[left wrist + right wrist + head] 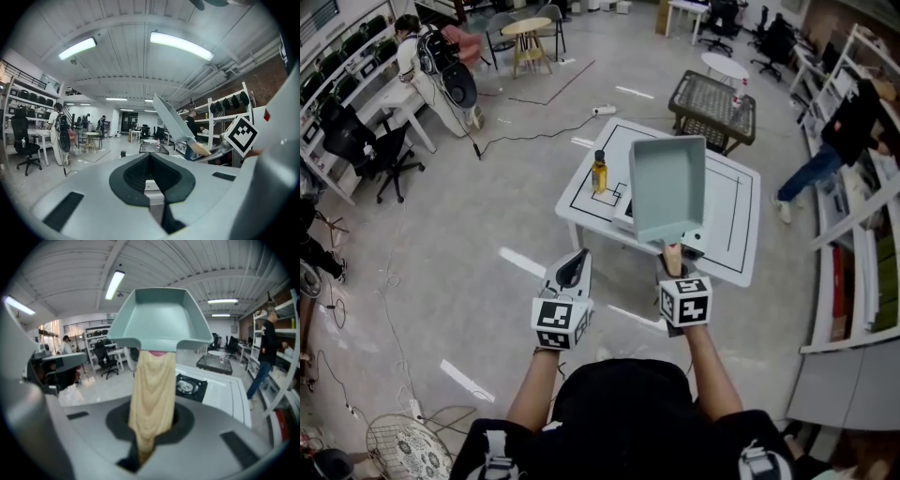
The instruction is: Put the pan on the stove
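Observation:
My right gripper [673, 264] is shut on the pale wooden handle [152, 399] of a square grey-green pan [667, 187]. The pan [159, 319] is held in the air, tilted up, over the near side of the white table [741, 206]. A black stove [190, 386] sits on that table beyond the pan; in the head view only its corner with a knob [694, 241] shows below the pan. My left gripper [573, 272] hovers to the left, short of the table, shut with nothing in it [151, 176]. The pan [171, 119] shows to its right.
A yellow bottle [599, 173] stands on the table's left part. A black mesh-topped table [712, 108] is behind it. Shelving runs along the right wall, where a person [844, 141] stands. Another person [427, 70] is at the far left near desks and chairs. Cables lie on the floor.

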